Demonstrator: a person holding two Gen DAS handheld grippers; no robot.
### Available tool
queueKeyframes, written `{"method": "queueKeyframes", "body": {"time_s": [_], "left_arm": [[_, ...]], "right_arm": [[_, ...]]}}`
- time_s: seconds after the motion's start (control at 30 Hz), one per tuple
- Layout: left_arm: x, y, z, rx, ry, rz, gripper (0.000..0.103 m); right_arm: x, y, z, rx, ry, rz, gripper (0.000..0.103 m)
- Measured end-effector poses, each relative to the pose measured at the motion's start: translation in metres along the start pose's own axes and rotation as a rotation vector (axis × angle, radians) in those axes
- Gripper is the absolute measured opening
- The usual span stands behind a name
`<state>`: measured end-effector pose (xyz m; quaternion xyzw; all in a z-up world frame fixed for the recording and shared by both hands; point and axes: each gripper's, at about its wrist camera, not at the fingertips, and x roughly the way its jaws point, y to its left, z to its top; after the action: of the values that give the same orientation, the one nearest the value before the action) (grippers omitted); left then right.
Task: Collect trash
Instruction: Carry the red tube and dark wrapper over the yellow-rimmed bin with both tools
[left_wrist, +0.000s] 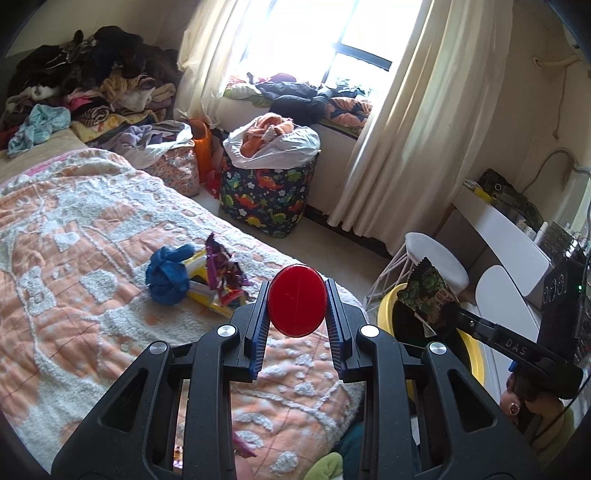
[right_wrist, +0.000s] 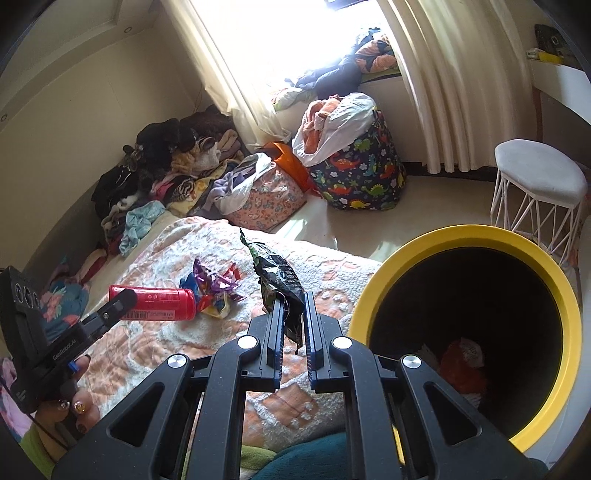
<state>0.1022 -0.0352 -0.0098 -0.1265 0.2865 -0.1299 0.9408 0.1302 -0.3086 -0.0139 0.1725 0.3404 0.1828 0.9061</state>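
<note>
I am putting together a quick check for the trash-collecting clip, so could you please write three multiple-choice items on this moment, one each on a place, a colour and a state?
1. Where does the pile of wrappers lie?
A. on the bed
B. on the stool
C. inside the bin

2. What colour is the rim of the bin?
A. white
B. yellow
C. blue

3. What is the state of the left claw?
A. open and holding nothing
B. shut on a snack bag
C. shut on the red bottle

Answers:
1. A, since the wrappers rest on the bed next to a blue rag.
2. B, since a yellow ring runs around the bin's dark inside.
3. C, since the red bottle sits clamped between its fingers, while the snack bag is in the right claw.
</note>
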Motion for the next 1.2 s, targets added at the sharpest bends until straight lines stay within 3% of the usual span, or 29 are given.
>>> {"method": "queueKeyframes", "body": {"time_s": [1.2], "left_arm": [[0.03,-0.098,-0.009,0.141,0.046,-0.175,0.021]], "right_arm": [[-0.037,-0.086,0.023,0.165,-0.106,-0.135,0.01]]}}
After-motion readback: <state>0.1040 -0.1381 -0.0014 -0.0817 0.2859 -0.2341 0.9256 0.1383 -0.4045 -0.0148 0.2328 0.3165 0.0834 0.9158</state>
